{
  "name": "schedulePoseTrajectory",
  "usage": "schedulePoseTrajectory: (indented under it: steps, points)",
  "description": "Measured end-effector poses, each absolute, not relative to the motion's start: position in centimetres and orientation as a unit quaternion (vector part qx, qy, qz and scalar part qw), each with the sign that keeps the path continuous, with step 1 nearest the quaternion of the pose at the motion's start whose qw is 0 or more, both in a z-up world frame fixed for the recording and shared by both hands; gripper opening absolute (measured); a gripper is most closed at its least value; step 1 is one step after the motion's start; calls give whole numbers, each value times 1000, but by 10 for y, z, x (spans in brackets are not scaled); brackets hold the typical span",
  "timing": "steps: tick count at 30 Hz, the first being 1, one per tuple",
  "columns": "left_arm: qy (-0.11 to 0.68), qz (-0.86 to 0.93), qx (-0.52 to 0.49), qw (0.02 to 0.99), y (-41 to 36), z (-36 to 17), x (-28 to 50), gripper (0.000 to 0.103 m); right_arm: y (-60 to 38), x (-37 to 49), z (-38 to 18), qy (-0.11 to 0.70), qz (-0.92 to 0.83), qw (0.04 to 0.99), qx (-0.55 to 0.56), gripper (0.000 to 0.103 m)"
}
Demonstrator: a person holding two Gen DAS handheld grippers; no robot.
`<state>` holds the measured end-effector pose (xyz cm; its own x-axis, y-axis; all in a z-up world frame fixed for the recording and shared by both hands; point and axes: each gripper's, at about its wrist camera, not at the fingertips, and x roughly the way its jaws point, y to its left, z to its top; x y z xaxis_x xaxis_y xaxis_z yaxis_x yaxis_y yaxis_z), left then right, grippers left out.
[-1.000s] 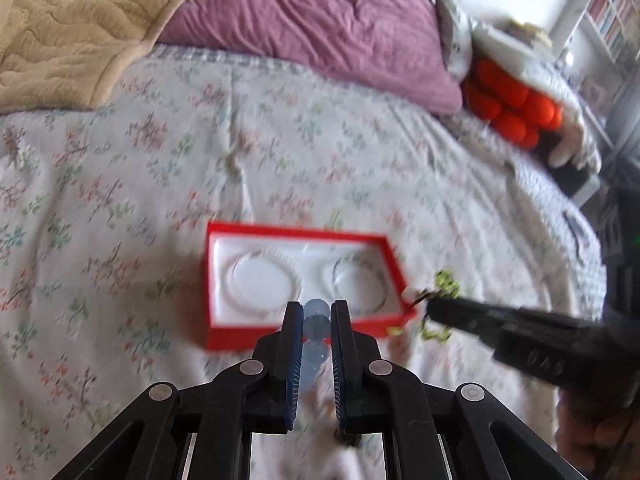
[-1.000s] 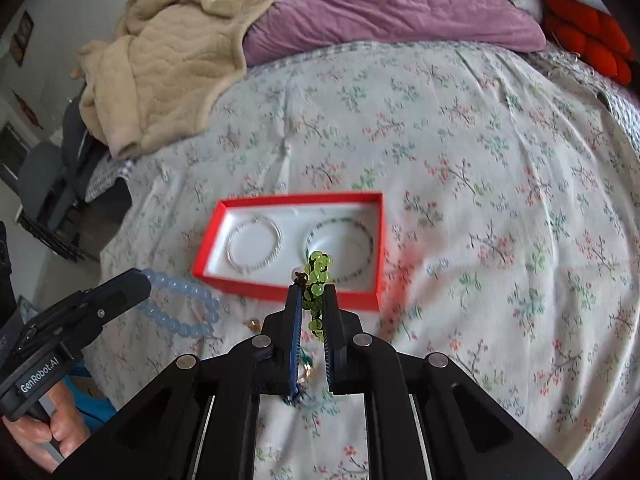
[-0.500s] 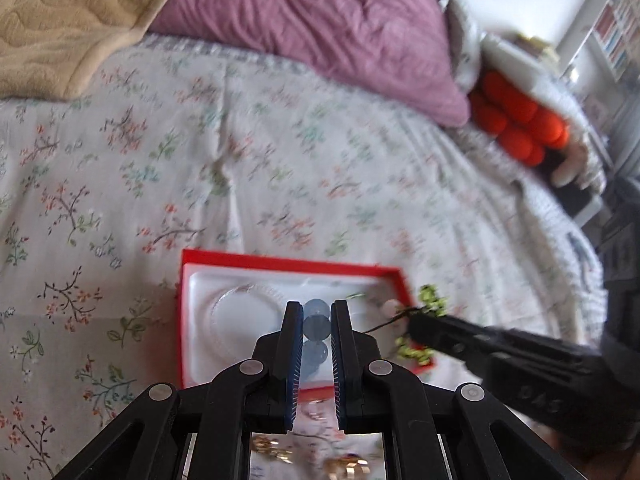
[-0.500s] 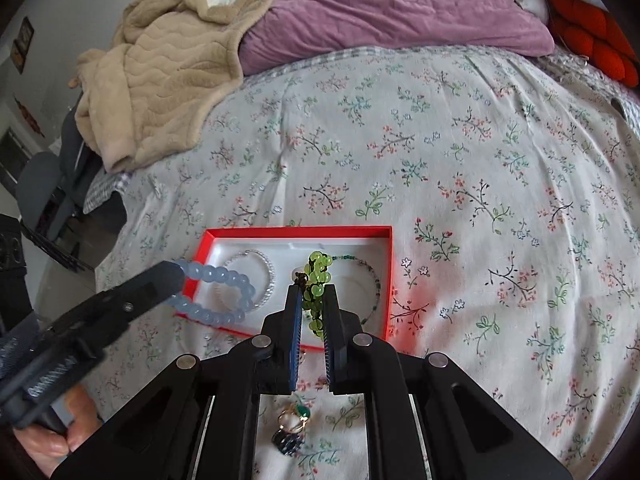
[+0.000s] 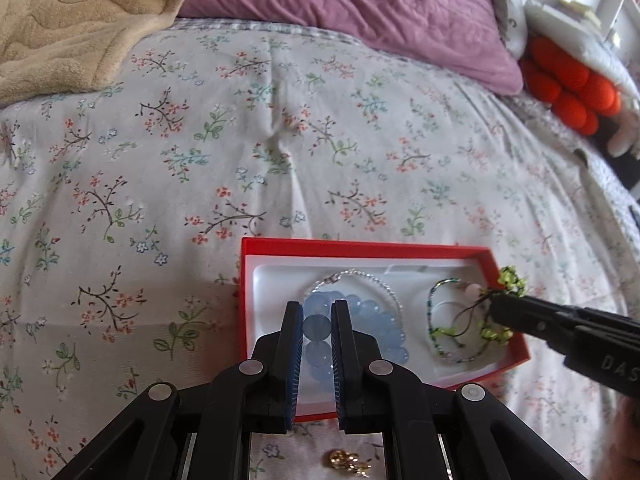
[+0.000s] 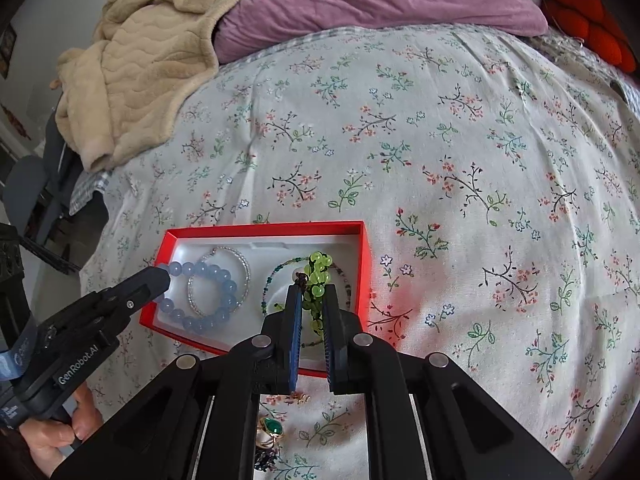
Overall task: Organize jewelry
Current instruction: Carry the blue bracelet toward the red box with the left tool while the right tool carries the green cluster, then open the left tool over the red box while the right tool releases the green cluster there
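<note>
Blue beads: pale blue bead bracelet (image 5: 318, 326) pinched in left claw (image 5: 316, 344), hanging over left half of box.
Left claw: pressed onto beads, held by a hand (image 6: 60, 436).
Right claw (image 6: 311, 318): pinching green bead bracelet (image 6: 316, 276) on dark cord, over right half of box.
Box: red jewelry box (image 5: 360, 245), white lining, just beneath both claws; silver bracelet (image 6: 244, 268) and thin beaded strand (image 5: 430, 312) lie inside.
Nearer than claws: gold pieces (image 5: 348, 460), green-stone ring (image 6: 272, 428) on floral bedspread (image 5: 200, 160).
Beyond: purple pillow (image 5: 360, 4), beige blanket (image 6: 140, 64).

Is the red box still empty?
No, the red box already holds a silver bracelet and a dark beaded one on its white lining.
</note>
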<state>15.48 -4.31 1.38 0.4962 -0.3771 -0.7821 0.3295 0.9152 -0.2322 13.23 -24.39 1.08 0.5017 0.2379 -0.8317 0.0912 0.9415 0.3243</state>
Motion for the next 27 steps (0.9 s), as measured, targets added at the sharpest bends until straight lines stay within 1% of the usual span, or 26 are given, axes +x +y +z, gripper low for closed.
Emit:
schedulePoseTrajectory:
  steps: [4,5,6,7,8,9,10,13,15,18,24,27]
  points:
    - [458,-195,-10,867,-45,13,154,9,-246,133,11,497,48,849,171,12]
    - [460,-192,-8,867,-45,14,154,13,-246,132,12,497,50,849,171,12]
    - [462,-190,-5,866,-45,14,153,21,-246,132,13,496,51,850,170,16]
    - [463,-191,-5,865,-45,15,153,25,-245,131,14,495,52,851,168,28]
    - [464,-192,-5,865,-45,16,152,33,-245,130,16,493,55,852,165,36]
    - [463,-192,-5,866,-45,17,151,36,-244,129,18,491,56,854,164,51]
    - [461,-190,-3,867,-44,19,150,36,-243,128,20,487,57,856,164,56]
    - [460,-186,4,868,-43,24,145,42,-242,124,27,480,58,861,158,56]
    - [459,-181,10,870,-42,26,142,51,-240,122,30,479,56,862,153,57]
    - [459,-175,26,871,-42,28,135,59,-239,117,31,485,51,861,146,57]
    - [471,-144,60,868,-38,25,121,76,-235,103,34,493,34,861,122,64]
    - [479,-134,75,864,-36,22,114,79,-233,94,35,497,25,861,110,66]
